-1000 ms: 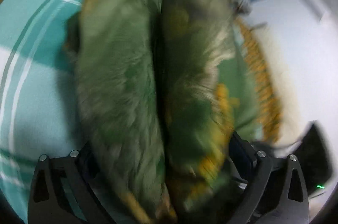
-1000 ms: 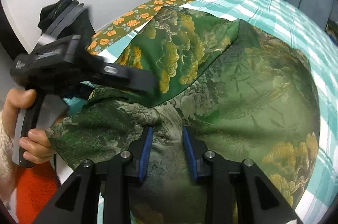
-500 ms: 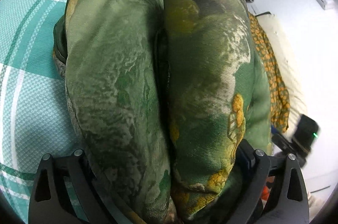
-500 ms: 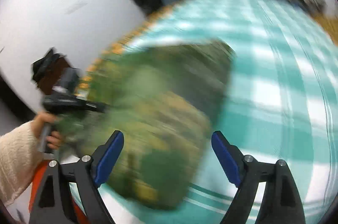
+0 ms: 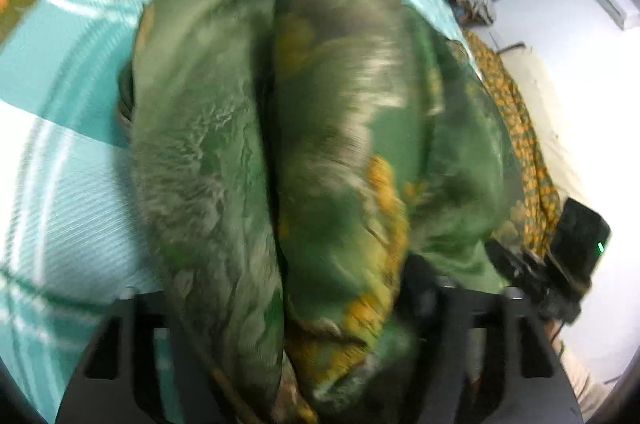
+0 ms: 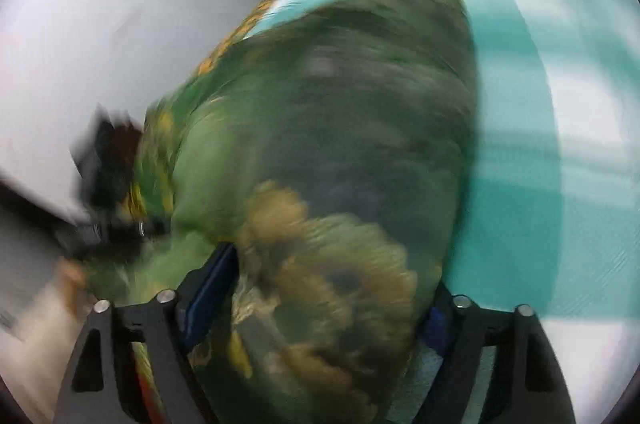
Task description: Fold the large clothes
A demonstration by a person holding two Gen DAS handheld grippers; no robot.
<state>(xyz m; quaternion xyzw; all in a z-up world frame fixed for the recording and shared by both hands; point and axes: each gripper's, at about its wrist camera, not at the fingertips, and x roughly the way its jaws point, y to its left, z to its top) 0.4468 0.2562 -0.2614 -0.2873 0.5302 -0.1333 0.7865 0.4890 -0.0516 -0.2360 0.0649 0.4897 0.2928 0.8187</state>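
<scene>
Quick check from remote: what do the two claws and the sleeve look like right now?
Both are black plastic with triangular cutouts and silver screws. The right claw has blue pads. The left claw shows none in view. A cream knit sleeve is blurred at lower left.

Our right black plastic two-finger tool has dark blue pads and silver screw heads along its triangular-cutout arms. Our left matte black tool looks alike, blurred. A cream sleeve shows left of the right tool.
</scene>
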